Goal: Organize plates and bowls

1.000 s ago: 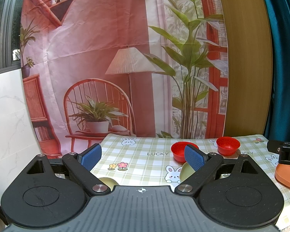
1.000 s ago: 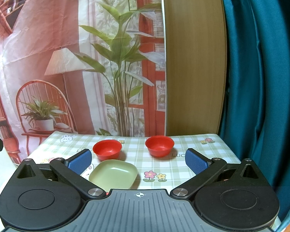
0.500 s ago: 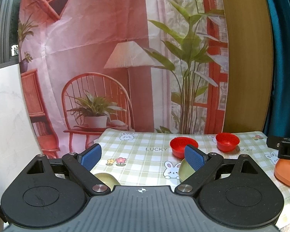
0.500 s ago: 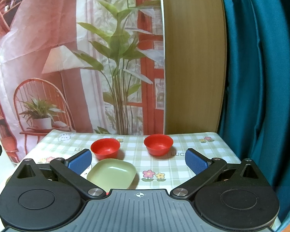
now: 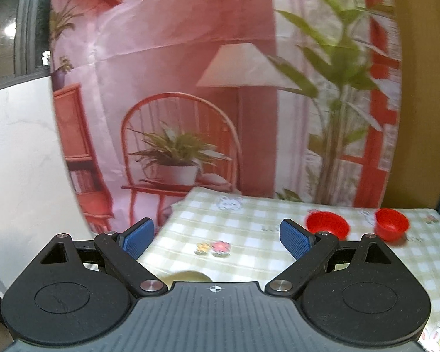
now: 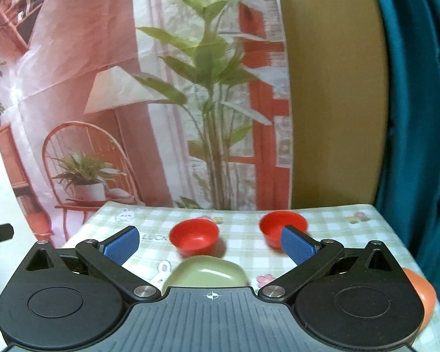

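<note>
Blue-padded right gripper (image 6: 210, 242) and left gripper (image 5: 217, 236), both spread wide and empty, hover over the checked cloth (image 6: 337, 220). Green plate (image 6: 206, 272) lies flat just ahead of the right gripper; beyond it, two red bowls (image 6: 194, 236) (image 6: 281, 224) stand upright, side by side, apart. One orange bowl (image 6: 422, 293) sits at the right edge.

Soft, even indoor light fills both fisheye views, casting faint shadows beside the red bowls (image 6: 194, 236), while motion blur smears the printed backdrop (image 5: 220, 88) and tablecloth (image 5: 249, 234), and straight lines bow toward the edges.
</note>
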A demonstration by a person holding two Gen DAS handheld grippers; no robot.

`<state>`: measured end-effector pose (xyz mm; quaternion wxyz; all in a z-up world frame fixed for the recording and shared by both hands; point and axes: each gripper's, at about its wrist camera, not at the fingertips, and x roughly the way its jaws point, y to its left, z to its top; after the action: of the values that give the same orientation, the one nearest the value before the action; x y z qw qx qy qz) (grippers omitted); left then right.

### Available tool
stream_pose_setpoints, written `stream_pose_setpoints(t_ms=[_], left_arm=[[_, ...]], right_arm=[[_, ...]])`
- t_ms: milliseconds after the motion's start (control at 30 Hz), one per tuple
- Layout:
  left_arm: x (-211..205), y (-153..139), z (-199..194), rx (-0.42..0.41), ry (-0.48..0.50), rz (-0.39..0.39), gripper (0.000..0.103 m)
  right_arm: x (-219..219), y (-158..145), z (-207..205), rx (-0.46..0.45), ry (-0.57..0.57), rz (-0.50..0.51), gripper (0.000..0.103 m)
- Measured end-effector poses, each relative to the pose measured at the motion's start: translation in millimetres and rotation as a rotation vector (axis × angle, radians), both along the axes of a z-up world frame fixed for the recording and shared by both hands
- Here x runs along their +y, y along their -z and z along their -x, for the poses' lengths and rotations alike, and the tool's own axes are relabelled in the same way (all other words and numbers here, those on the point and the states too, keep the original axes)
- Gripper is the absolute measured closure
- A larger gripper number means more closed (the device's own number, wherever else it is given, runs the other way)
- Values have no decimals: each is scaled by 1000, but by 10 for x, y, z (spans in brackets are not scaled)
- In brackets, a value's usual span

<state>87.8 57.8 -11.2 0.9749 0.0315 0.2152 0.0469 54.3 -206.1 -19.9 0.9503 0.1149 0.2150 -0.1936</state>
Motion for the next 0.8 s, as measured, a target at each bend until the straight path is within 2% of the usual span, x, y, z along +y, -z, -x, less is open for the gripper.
stream_pose_setpoints(t_ms=[100, 267, 433, 600, 800], left_arm=[[124, -15, -154, 4, -27, -17, 9], [331, 5, -346, 7, -63, -39, 9], [522, 101, -558, 46, -101, -74, 9], [757, 260, -727, 87, -141, -58, 9], [1043, 619, -842, 188, -201, -14, 11]], right_arm=[[19, 43, -195, -1, -22, -9, 1], [133, 185, -555, 8, -91, -38, 8], [300, 337, -923, 35, -154, -38, 13], [555, 522, -1299, 61, -245, -28, 20], [988, 848, -1818, 143, -392, -14, 31]])
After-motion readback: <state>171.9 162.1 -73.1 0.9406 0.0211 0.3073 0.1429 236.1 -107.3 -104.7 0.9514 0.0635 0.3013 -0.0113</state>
